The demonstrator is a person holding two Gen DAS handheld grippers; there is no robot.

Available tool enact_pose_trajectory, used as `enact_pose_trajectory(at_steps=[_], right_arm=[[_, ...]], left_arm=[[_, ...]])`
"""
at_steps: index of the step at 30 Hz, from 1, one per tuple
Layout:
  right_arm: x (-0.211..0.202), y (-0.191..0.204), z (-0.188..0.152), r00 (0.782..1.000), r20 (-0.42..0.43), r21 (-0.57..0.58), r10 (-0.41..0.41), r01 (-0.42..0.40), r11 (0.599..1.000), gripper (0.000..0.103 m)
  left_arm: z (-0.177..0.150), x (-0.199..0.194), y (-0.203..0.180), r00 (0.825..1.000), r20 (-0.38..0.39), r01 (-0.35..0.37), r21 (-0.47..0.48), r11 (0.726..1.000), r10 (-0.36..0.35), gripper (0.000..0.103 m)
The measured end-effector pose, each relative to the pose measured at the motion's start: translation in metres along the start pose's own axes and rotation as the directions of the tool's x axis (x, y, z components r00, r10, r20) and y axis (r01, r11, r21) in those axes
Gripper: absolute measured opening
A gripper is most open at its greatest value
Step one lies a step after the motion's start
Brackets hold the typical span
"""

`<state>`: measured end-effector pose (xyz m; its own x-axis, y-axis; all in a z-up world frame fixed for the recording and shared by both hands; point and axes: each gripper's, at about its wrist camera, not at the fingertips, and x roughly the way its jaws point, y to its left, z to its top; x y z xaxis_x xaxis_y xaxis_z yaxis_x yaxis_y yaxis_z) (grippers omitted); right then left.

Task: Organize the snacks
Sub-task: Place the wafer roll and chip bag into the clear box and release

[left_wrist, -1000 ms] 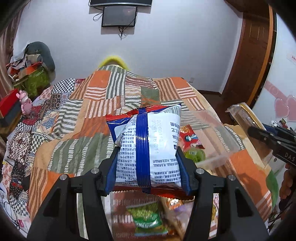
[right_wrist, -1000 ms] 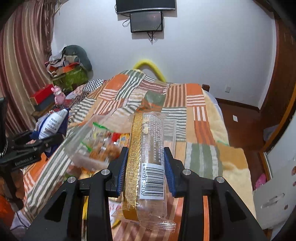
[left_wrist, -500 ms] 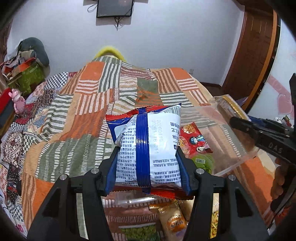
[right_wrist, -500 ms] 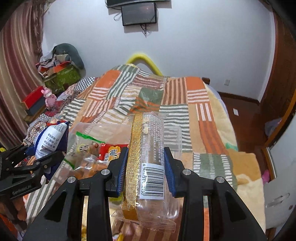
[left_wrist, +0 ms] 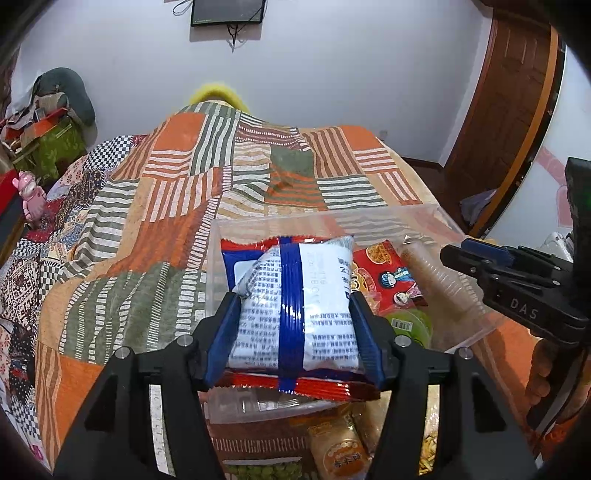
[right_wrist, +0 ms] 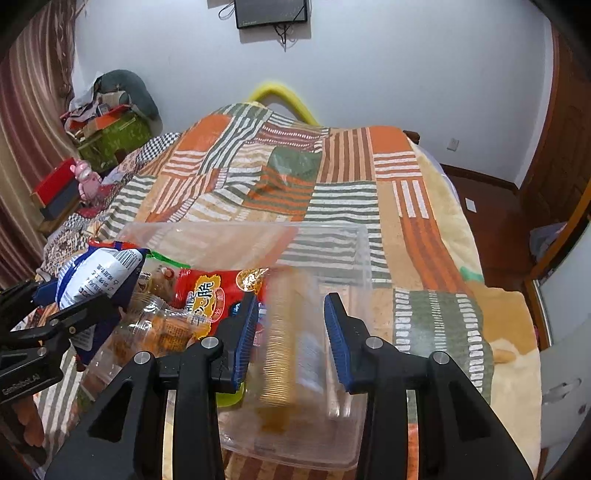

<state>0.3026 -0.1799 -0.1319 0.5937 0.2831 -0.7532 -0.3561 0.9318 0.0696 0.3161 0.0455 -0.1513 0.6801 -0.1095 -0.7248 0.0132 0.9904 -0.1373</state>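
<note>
On bed (right_wrist: 424,236): patchwork quilt (left_wrist: 155,229) in orange, green and striped blocks covering whole surface, clear bin (right_wrist: 332,240) sitting on it near foot end. Left gripper (left_wrist: 293,321) pinching white-and-blue snack bag (left_wrist: 295,306) between blue pads (left_wrist: 225,332), holding it above bin's near left part. Right gripper (right_wrist: 290,325) with jaws spread, touching nothing; gold-edged clear packet (right_wrist: 288,332) blurred between them, over bin's right side. Lying inside bin: red noodle pack (left_wrist: 388,273), green cup (left_wrist: 410,325), clear bag of orange snacks (right_wrist: 159,328). More packets (left_wrist: 340,450) lying outside bin's near wall. Beyond bed: white wall (right_wrist: 388,66) carrying dark screen (right_wrist: 271,13) with dangling cable, yellow headboard arc (right_wrist: 280,92) showing above quilt. Left side: striped curtain (right_wrist: 26,129), clutter pile (right_wrist: 107,110), pink toy (right_wrist: 86,181). Right side: wooden door (left_wrist: 513,85).
</note>
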Motion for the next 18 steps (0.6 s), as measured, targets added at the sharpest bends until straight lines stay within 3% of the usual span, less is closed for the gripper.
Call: enact_pose_trajectory(at_steps=[7,18], right_arm=[[-0.027,0.000,-0.002,0.999,0.025,-0.021,0.020,-0.020,1.000,0.035],[-0.077,0.017,-0.024,0.996,0.067,-0.076,0.055,-0.050,0.996,0.048]], left_arm=[[0.003,-0.025,0.003,0.999,0.031,0.010,-0.007,1.000,-0.010,0.060],[-0.020,-0.082,0.001,0.998,0.060,-0.001,0.039,0.999,-0.001,0.068]])
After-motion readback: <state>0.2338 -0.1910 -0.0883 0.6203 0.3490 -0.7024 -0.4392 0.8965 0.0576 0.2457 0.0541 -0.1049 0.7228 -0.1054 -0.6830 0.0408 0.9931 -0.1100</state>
